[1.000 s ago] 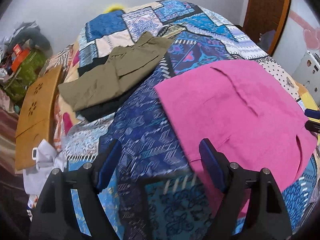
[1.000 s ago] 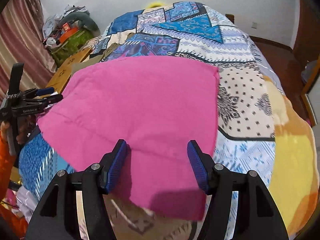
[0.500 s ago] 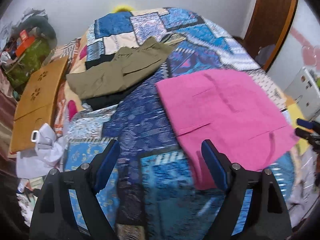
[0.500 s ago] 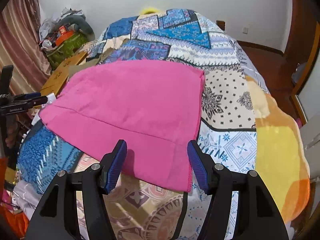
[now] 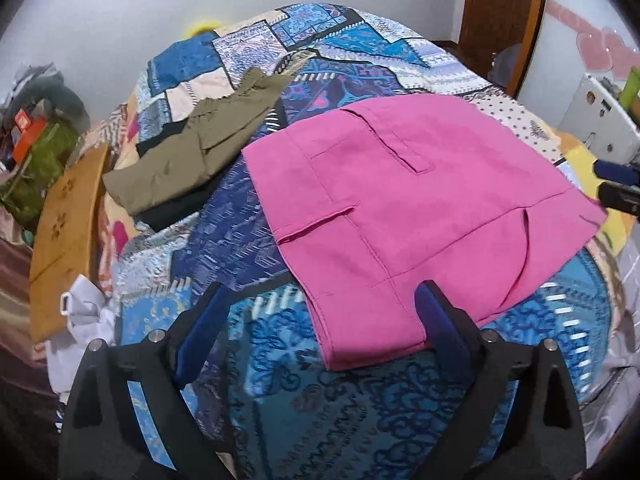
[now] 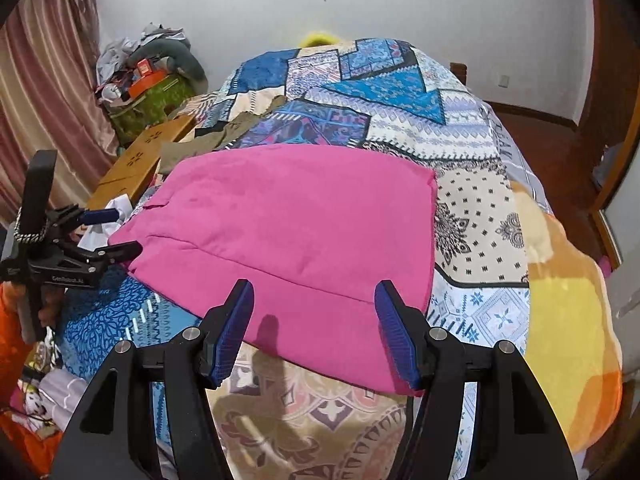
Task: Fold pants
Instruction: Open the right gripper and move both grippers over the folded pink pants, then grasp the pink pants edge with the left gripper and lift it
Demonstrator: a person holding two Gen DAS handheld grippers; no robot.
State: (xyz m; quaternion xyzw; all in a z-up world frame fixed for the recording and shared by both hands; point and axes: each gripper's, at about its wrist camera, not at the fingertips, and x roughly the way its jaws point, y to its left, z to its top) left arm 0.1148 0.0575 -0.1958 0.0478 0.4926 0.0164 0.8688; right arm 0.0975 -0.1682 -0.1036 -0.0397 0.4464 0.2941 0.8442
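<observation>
The folded pink pants (image 5: 400,208) lie flat on the patchwork bedspread (image 5: 320,400), near its front edge; they also show in the right wrist view (image 6: 304,232). My left gripper (image 5: 320,332) is open and empty, hovering just in front of the pants' near corner. My right gripper (image 6: 314,328) is open and empty, hovering over the pants' near edge. The left gripper also shows at the left of the right wrist view (image 6: 108,232), and the right gripper's tips show at the right edge of the left wrist view (image 5: 618,188).
Folded olive pants (image 5: 192,144) lie on a dark garment at the bed's far left. A wooden board (image 5: 64,224) leans beside the bed, with a white garment (image 5: 84,320) below it. Clutter (image 6: 152,80) is piled by the curtain. A door (image 5: 504,12) stands at the right.
Both grippers have pulled back and risen from the pink pants, so more of the bed shows. The pants lie still.
</observation>
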